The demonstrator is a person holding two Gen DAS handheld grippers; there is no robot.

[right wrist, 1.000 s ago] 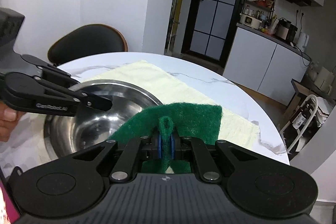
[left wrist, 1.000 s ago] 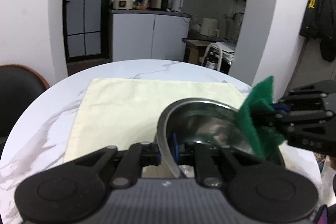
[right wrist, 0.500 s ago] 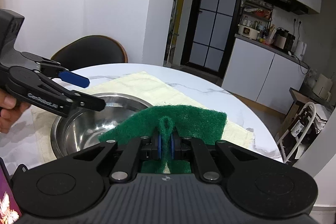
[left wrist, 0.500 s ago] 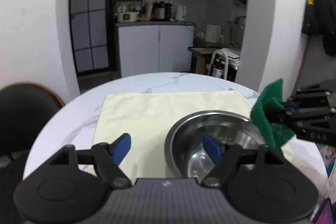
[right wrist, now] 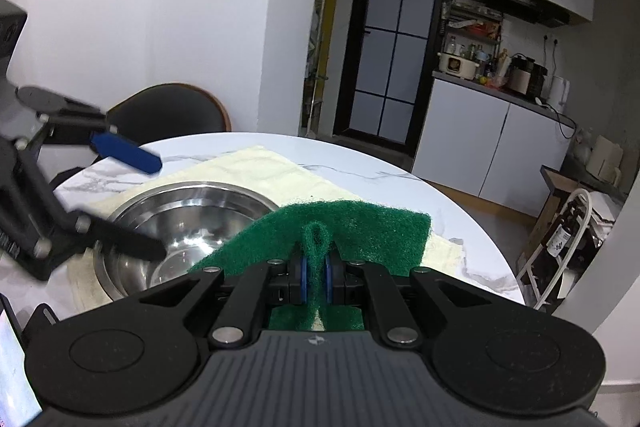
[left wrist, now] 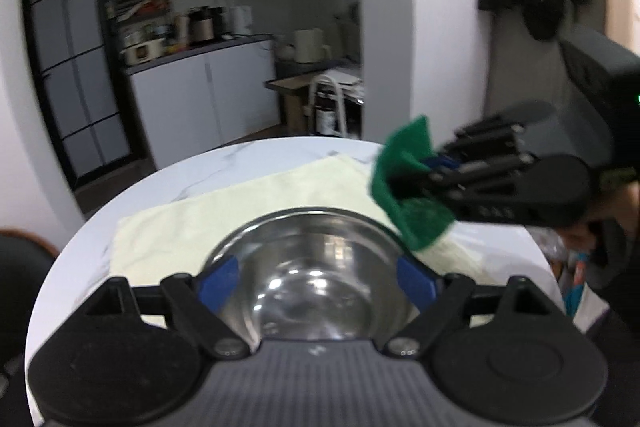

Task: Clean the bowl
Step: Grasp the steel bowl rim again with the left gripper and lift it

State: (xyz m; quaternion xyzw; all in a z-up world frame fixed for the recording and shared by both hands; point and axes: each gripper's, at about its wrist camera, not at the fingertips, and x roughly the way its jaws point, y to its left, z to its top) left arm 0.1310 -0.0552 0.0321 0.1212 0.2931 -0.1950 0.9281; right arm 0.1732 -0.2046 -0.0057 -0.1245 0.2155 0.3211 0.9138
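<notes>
The left hand-held gripper is spreading its jaws, and they are standing wide apart with nothing pressed between the blue pads. Just ahead of and below it, a stainless steel bowl is sitting upright, its hollow lying in the gap between the two fingers while the pads are staying clear of the rim on either side. From the right wrist view, this gripper is hovering over the near left rim of the bowl, one finger above the other.

The right hand-held gripper is squeezing its jaws together on a green scouring pad, pinching a fold of it so that the rest is fanning out ahead of the fingertips. The bowl is lying ahead and to the left of this gripper, with the pad's left edge reaching over its near right rim. In the left wrist view the pad is hanging above the bowl's far right rim, apart from the metal.

Under the bowl, a pale yellow cloth is lying spread on the round white marble table, stretching away beyond both grippers. Further off to the left, a dark chair is standing against the table's edge.
</notes>
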